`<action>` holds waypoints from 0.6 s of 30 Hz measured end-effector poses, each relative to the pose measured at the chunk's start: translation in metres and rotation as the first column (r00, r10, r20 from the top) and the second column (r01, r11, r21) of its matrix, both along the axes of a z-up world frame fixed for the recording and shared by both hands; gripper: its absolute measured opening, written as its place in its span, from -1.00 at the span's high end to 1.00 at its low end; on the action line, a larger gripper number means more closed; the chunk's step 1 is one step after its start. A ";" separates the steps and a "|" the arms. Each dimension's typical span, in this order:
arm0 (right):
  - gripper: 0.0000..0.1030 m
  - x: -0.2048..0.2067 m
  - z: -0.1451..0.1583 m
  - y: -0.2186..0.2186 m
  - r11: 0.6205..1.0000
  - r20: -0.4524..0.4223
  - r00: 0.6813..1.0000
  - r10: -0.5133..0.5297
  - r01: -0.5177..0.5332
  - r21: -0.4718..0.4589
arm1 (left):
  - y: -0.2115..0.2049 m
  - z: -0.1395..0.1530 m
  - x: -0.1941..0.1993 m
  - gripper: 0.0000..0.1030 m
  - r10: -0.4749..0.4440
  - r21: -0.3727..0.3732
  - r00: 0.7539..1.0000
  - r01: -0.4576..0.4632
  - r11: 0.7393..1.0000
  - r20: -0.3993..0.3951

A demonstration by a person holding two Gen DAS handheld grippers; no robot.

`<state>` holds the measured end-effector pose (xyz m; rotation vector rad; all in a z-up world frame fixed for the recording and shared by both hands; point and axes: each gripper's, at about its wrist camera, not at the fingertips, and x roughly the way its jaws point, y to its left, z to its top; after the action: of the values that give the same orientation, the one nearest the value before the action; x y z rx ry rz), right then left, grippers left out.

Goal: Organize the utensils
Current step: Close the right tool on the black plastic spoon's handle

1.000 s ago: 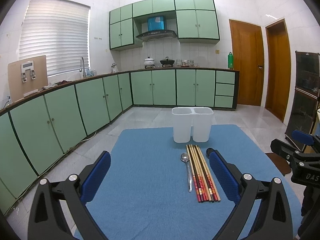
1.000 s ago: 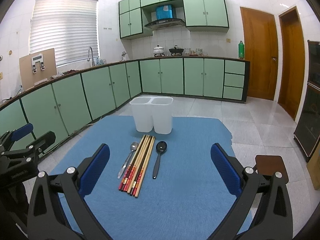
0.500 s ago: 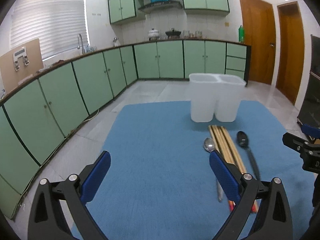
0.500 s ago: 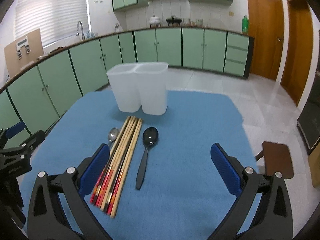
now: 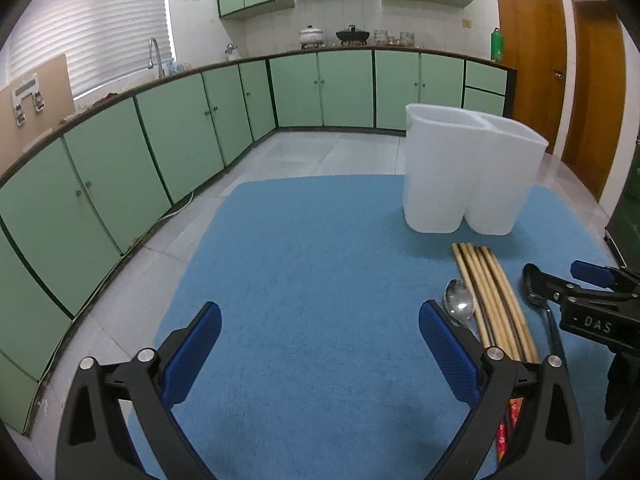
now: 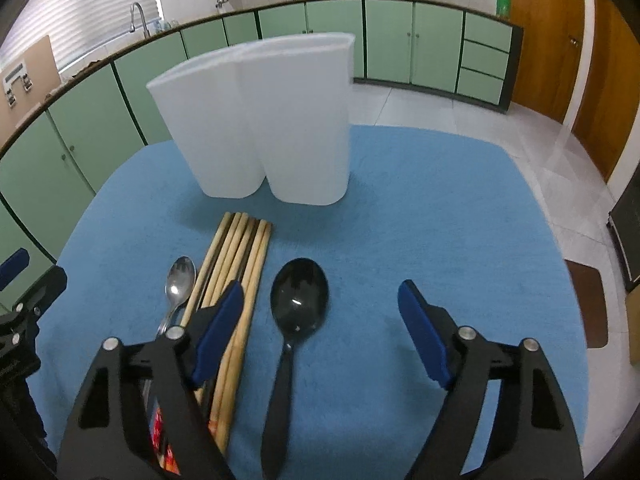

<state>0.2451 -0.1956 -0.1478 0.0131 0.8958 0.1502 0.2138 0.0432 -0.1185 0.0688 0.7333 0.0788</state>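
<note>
Right wrist view shows the right claw (image 6: 320, 320), empty and closing, straddling the black spoon (image 6: 298, 300) at lower centre on the blue tabletop (image 6: 440, 208); centre over its handle before pinching, clear of the chopsticks (image 6: 240, 256).

Blue mat (image 6: 440, 208) carrying the utensils and the holder

A blue, towel-like mat is covering the surface, its rounded edges showing against the pale tiled floor (image 5: 304, 156). A white two-compartment holder (image 6: 272, 128) is standing upright toward the mat's far side. Just in front of it a bundle of wooden chopsticks (image 6: 236, 264) is lying side by side, tips pointing at the holder. A silver spoon (image 6: 180, 280) is resting bowl-up just beside the bundle on one side, and a black spoon (image 6: 298, 300) is lying near it on the other.
</note>
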 end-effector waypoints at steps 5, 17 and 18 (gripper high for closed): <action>-0.18 0.009 -0.009 0.006 1.000 -0.041 0.999 -0.014 0.013 -0.005 | 0.001 -0.006 0.007 -0.88 -0.004 0.006 1.000 0.004 1.000 -0.015; 0.36 0.012 -0.014 0.007 0.999 -0.027 1.000 -0.006 0.005 -0.038 | -0.023 -0.014 0.021 -0.88 -0.099 -0.016 0.993 0.099 0.995 -0.070; 0.36 0.011 -0.014 0.005 0.999 -0.027 1.000 -0.008 0.007 -0.036 | -0.027 -0.015 0.022 -0.88 -0.112 -0.024 0.991 0.111 0.994 -0.077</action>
<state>0.2562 -0.1909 -0.1618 -0.0145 0.9257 0.1276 0.2355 0.0157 -0.1339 0.0948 0.8072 -0.0378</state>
